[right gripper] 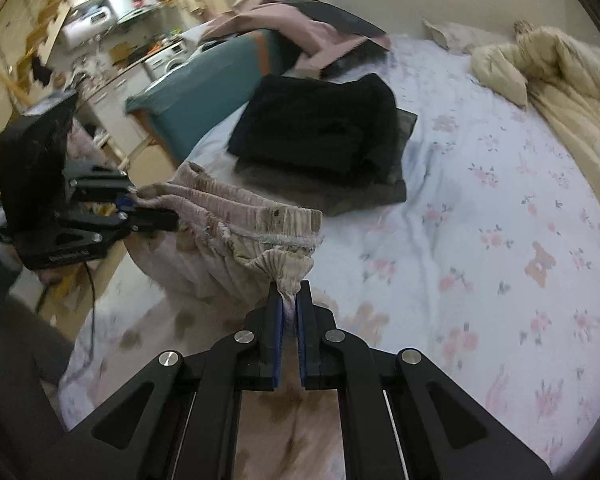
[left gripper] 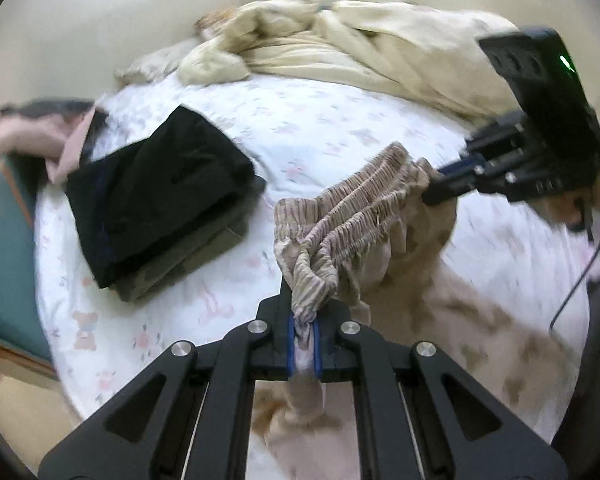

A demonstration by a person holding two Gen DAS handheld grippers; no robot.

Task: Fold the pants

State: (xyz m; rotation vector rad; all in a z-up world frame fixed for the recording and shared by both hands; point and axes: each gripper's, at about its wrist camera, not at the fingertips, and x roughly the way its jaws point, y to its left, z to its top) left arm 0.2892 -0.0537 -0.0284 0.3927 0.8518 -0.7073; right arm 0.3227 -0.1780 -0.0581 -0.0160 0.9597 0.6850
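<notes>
Gripping pants [left gripper: 364,208] waistband: left hand-held gripper [left gripper: 304,336], right hand-held gripper [right gripper: 288,312], angled downward.

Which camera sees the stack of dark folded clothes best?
The right wrist view: the dark folded stack lies nearly whole and fairly sharp on the flowery bedsheet. The left wrist view shows the same stack too, but off to one side and blurrier.

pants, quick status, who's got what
Left gripper and right gripper both shut on pants waistband, lifted off bed. Folded dark stack lies beside, apart.
</notes>
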